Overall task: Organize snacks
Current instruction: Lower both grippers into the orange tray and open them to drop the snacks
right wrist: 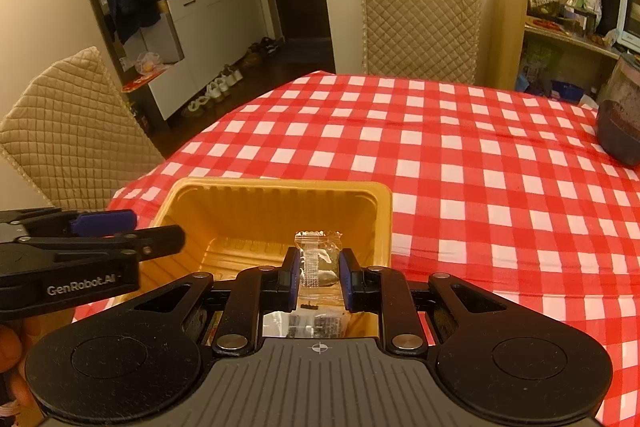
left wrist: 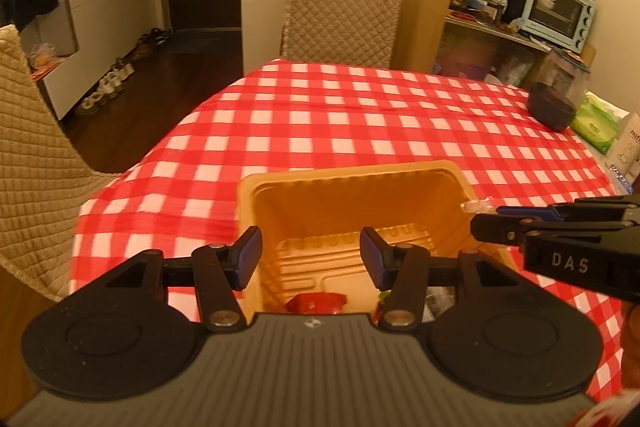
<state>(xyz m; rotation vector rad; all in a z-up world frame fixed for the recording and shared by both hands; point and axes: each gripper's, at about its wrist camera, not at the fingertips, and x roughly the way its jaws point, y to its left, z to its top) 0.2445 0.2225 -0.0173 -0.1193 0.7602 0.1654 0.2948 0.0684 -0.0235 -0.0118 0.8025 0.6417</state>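
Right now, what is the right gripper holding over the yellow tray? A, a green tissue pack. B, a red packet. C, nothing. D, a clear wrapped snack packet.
D: the right gripper is shut on a clear snack packet above the yellow tray.

The left gripper (left wrist: 311,255) hangs above the near end of the yellow tray (left wrist: 456,175), fingers spread apart with nothing between them. The tray stands on the red-checked tablecloth (left wrist: 340,115). A red snack packet (left wrist: 316,302) lies on the tray floor. The right gripper (left wrist: 486,221) enters from the right edge, its tips over the tray's right rim, pinching a clear wrapper (left wrist: 476,205).
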